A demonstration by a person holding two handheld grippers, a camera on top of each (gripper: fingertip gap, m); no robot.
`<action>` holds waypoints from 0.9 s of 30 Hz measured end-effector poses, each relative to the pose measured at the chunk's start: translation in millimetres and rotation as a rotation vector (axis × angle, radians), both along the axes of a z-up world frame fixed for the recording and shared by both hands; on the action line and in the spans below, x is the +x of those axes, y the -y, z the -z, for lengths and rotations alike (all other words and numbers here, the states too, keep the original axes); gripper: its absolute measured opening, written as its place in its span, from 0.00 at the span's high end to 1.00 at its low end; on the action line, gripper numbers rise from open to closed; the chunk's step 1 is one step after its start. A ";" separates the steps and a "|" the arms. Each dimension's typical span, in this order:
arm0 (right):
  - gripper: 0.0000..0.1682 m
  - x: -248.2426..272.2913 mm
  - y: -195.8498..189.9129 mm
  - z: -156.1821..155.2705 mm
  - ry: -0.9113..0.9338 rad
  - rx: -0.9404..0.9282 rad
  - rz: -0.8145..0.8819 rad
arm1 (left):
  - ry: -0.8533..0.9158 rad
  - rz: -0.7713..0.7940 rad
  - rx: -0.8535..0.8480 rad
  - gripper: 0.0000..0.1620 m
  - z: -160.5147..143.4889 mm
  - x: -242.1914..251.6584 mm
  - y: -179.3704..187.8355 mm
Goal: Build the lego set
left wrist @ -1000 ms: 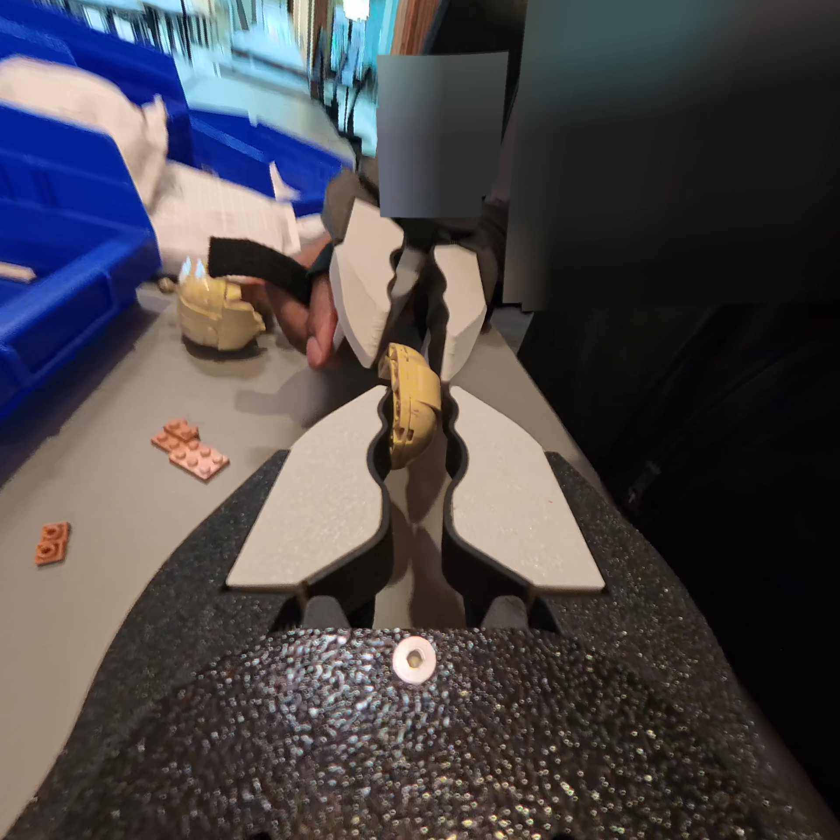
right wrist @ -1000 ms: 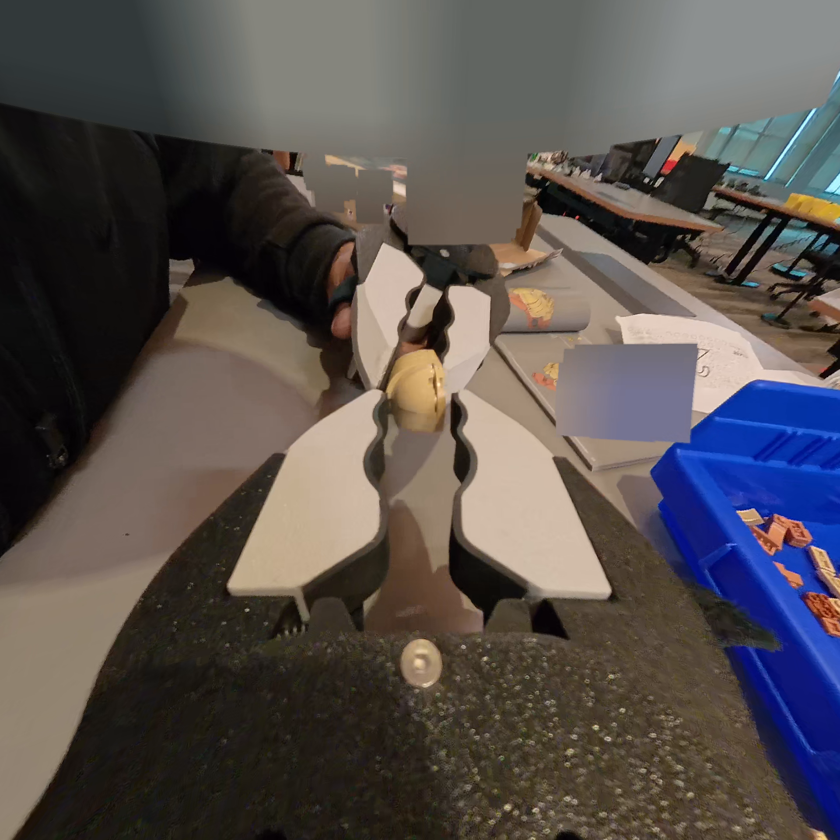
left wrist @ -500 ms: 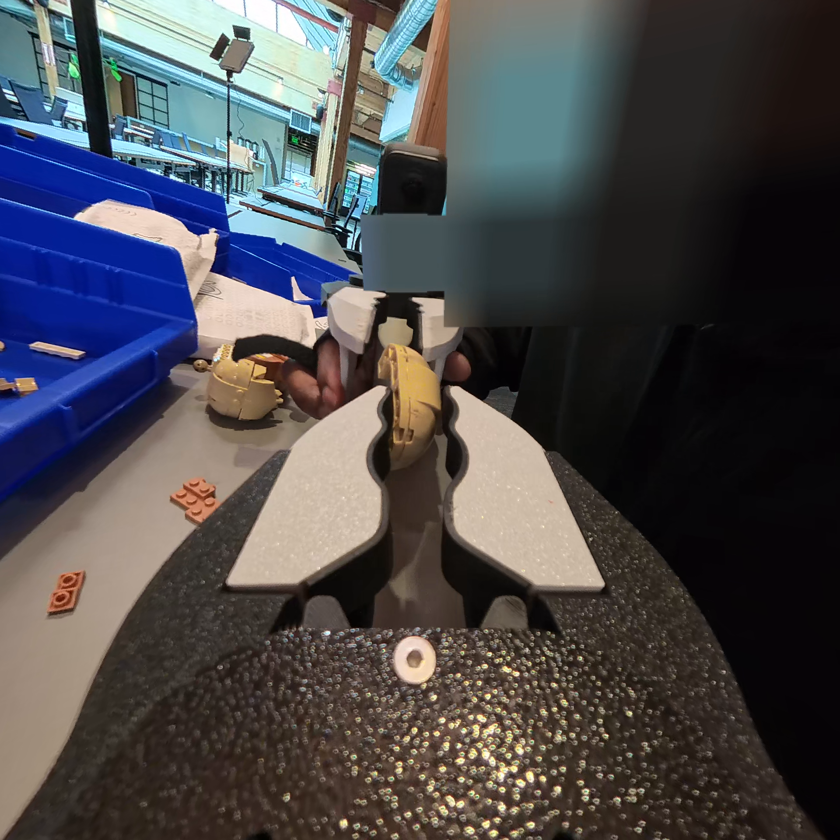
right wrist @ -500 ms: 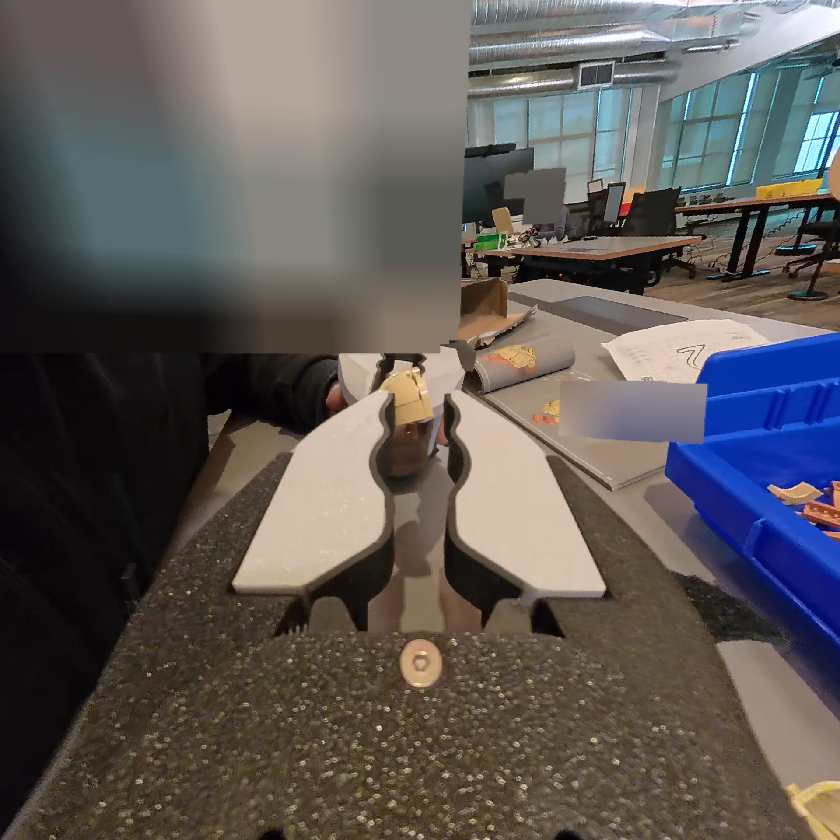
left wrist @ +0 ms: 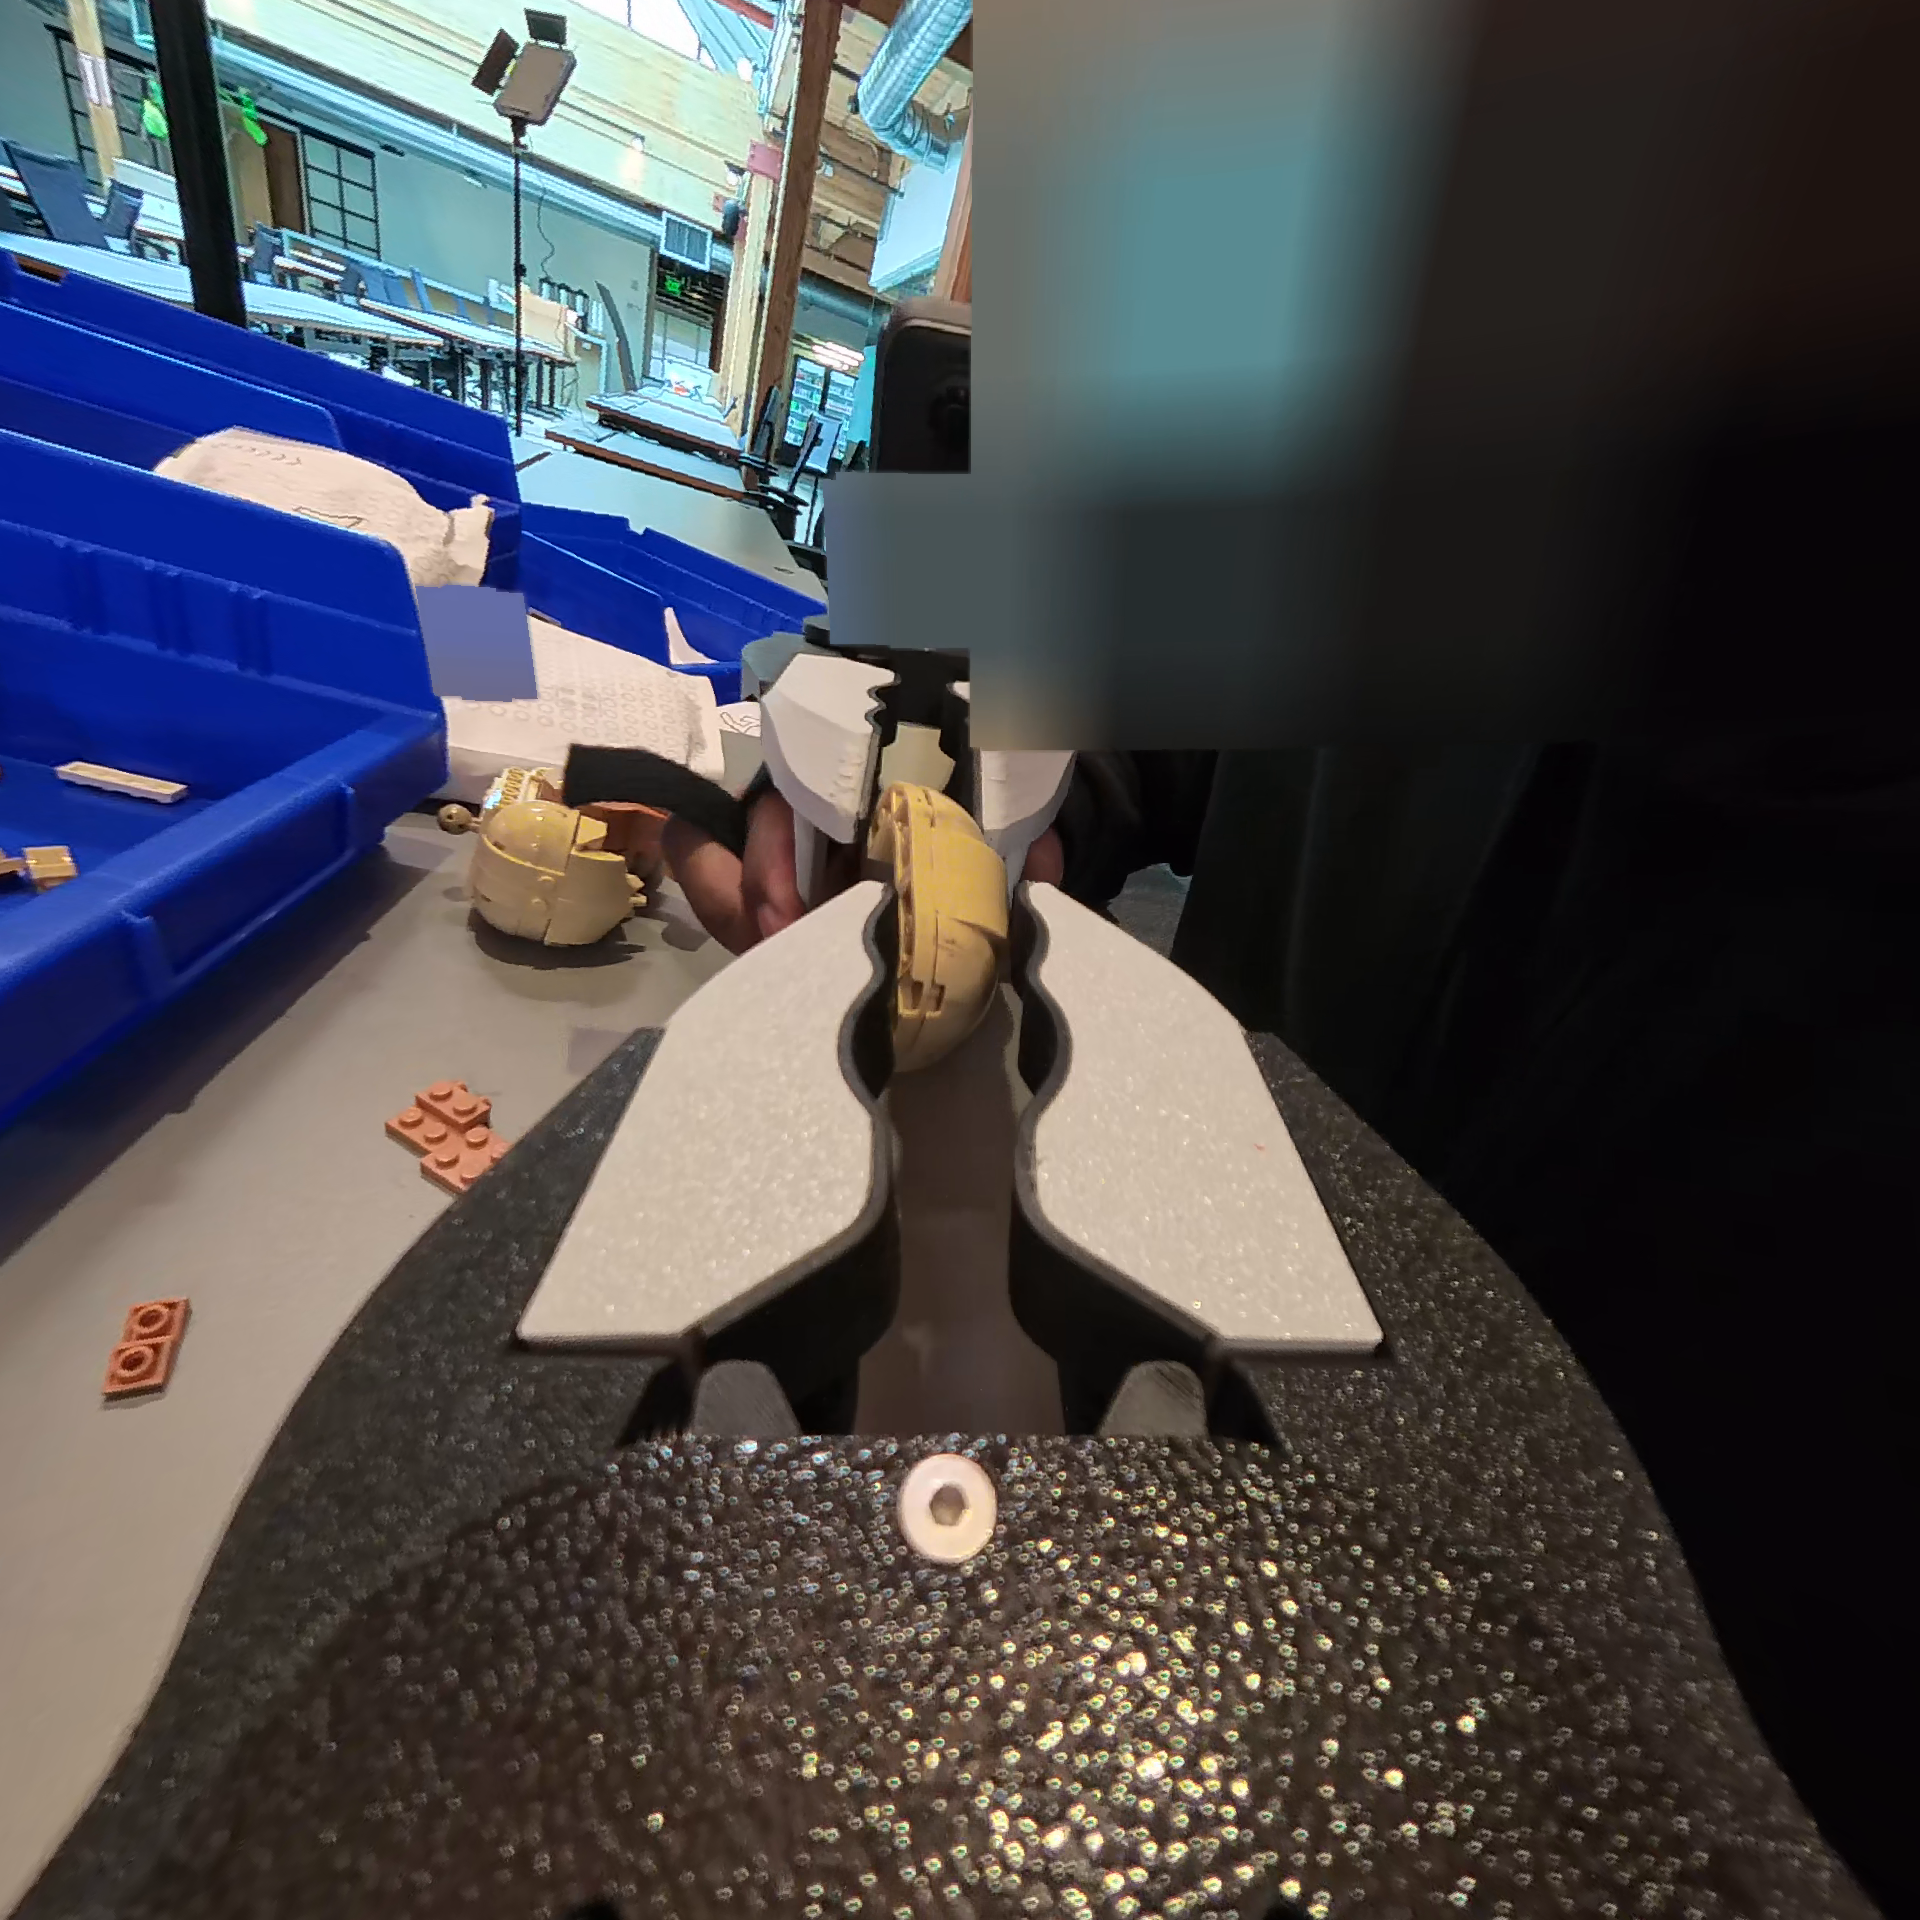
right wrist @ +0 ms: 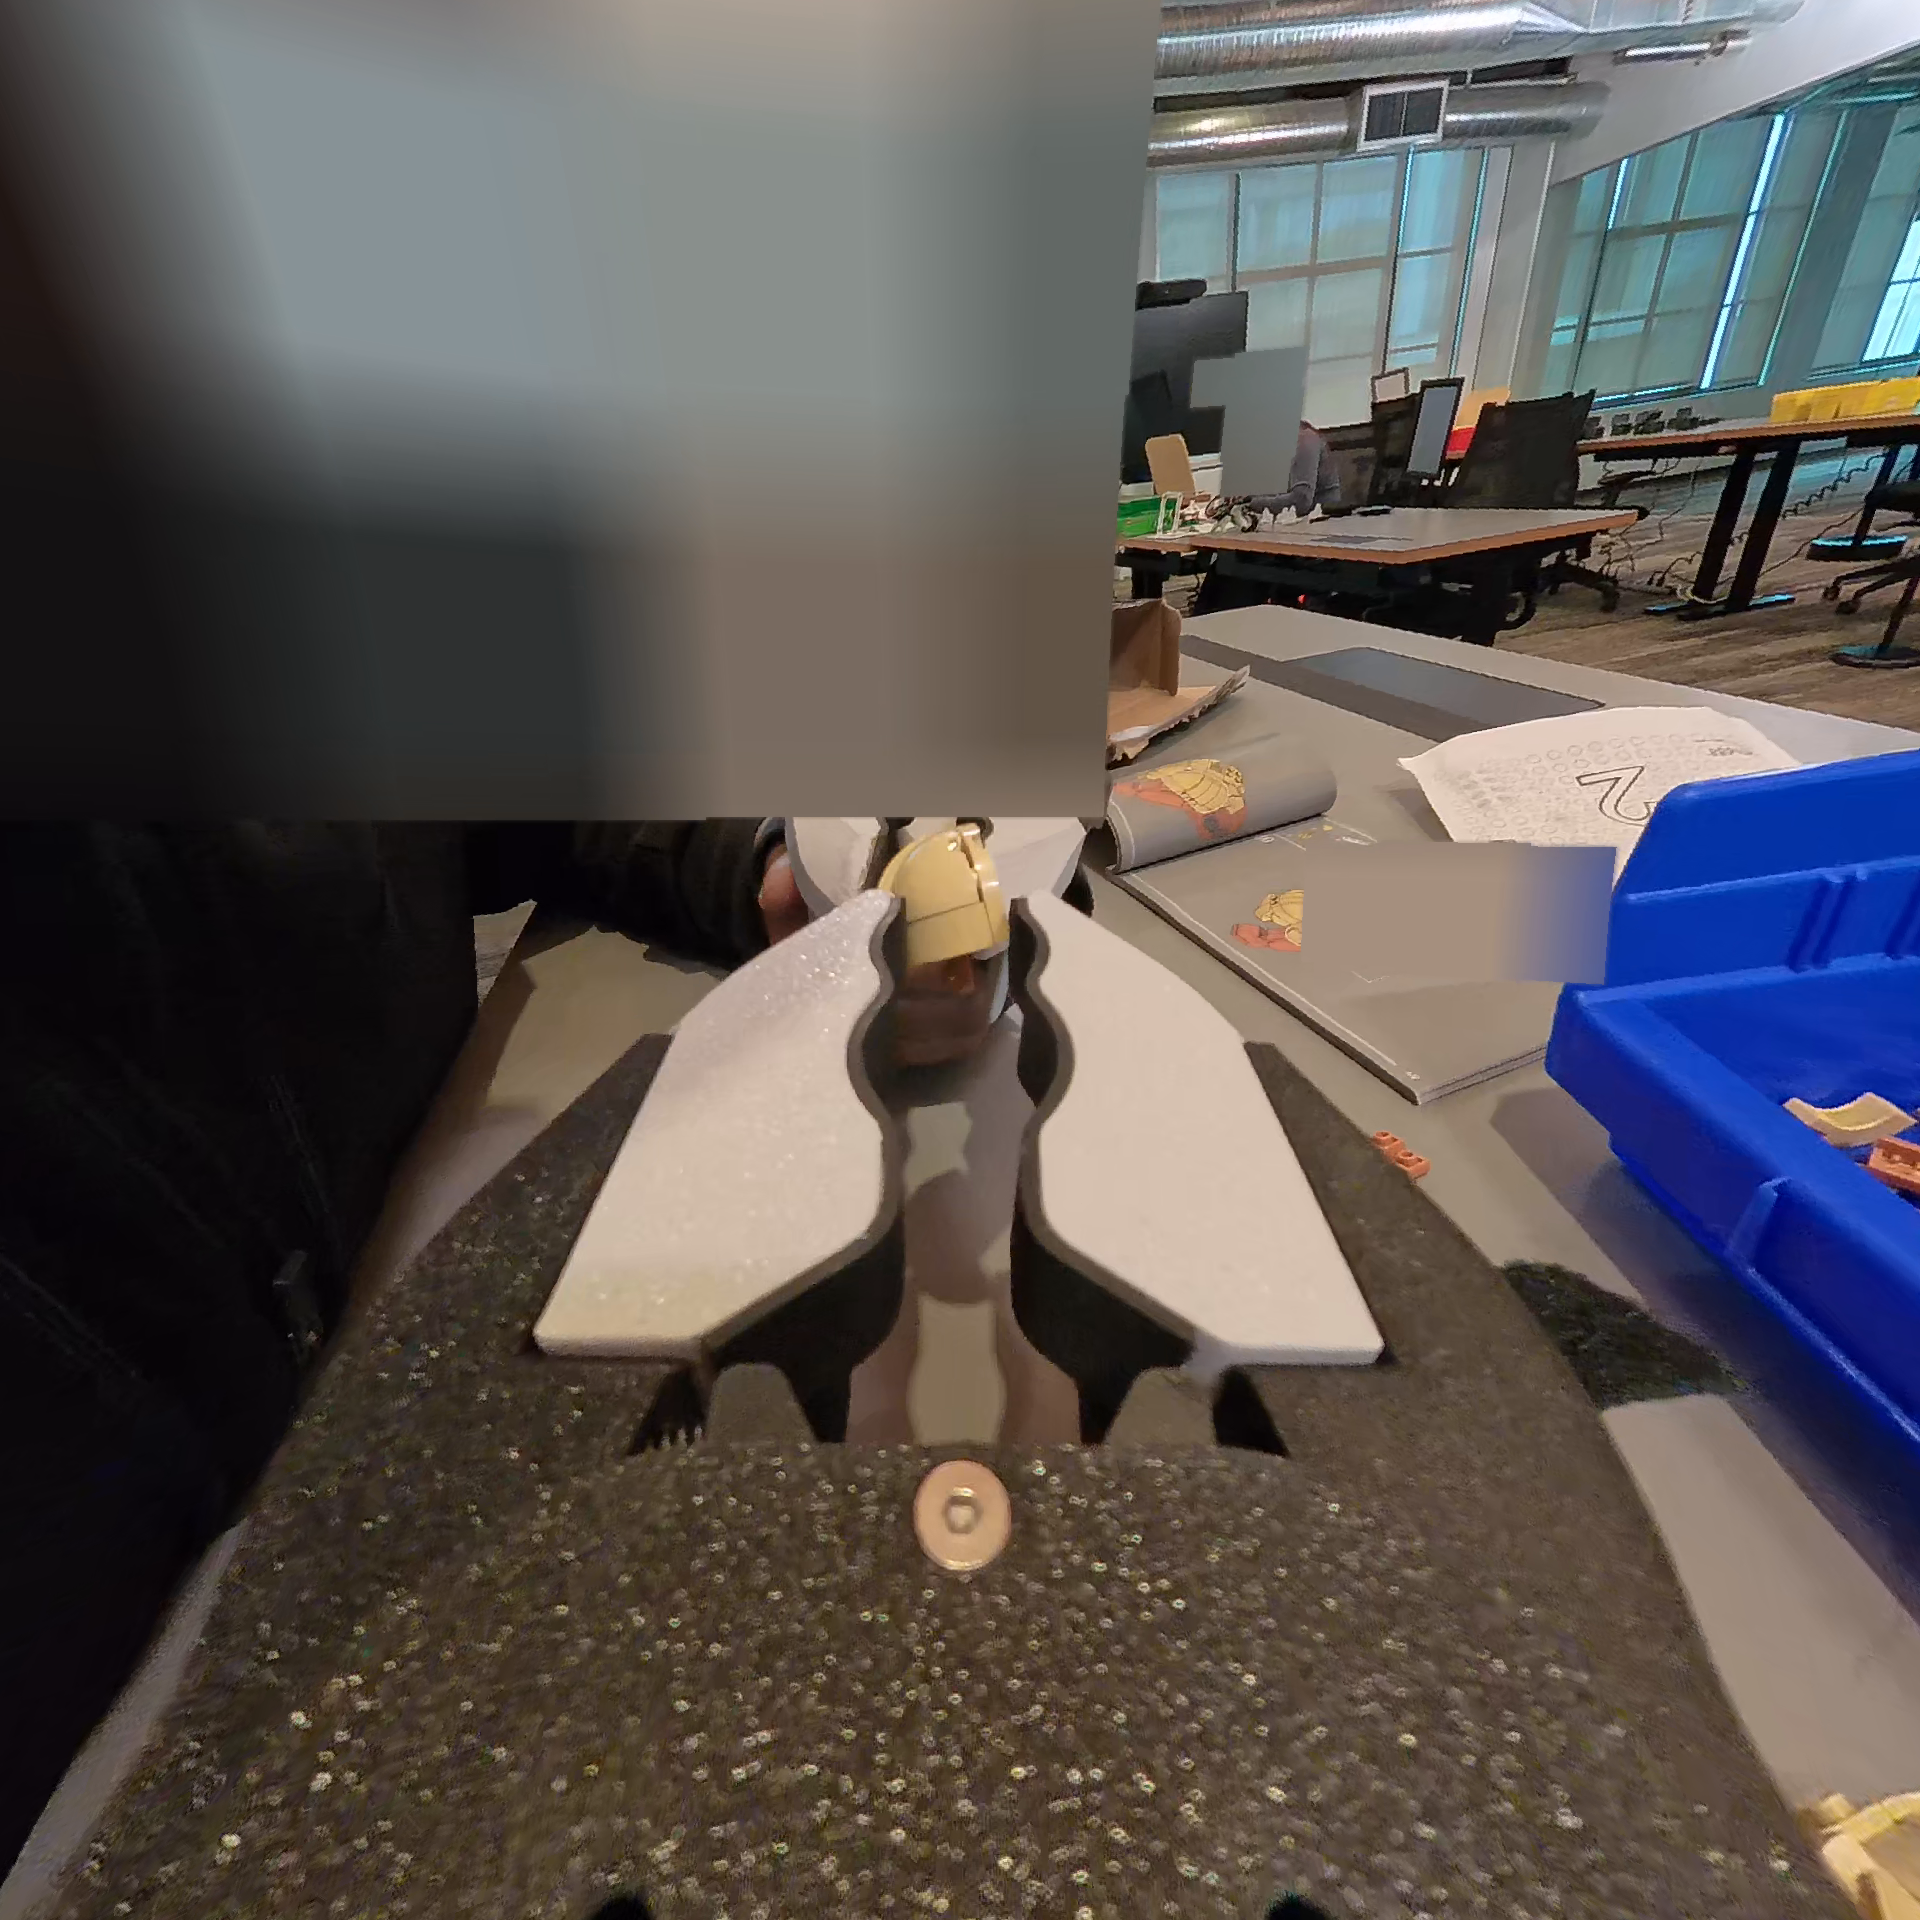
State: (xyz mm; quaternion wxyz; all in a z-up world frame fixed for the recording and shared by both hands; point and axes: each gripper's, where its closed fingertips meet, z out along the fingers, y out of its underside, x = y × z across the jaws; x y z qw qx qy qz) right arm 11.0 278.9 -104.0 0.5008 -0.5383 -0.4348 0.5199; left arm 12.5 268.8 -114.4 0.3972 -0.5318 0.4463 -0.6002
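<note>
We have the tan dome piece (left wrist: 940,925) pinched between both grippers above the table (left wrist: 260,1247), left gripper (left wrist: 945,935) and right gripper (right wrist: 951,914) each clamped on it; we should squeeze evenly and keep it square.

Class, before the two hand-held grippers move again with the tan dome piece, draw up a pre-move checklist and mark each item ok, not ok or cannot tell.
1. Tan dome piece sits between the left hand-held gripper fingertips: ok.
2. Right hand-held gripper meets the same piece from the opposite side: ok.
3. Which gripper bears the load: cannot tell.
4. Piece is lifted clear of the table: ok.
5. Tan sub-assembly lies apart on the table, beside the blue bin: ok.
6. Instruction booklet lies open: ok.
</note>
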 end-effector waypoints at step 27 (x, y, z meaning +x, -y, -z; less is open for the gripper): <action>0.73 -1.2 0.8 3.9 0.076 0.263 0.074 | -0.018 0.032 -0.009 0.88 0.9 2.4 3.2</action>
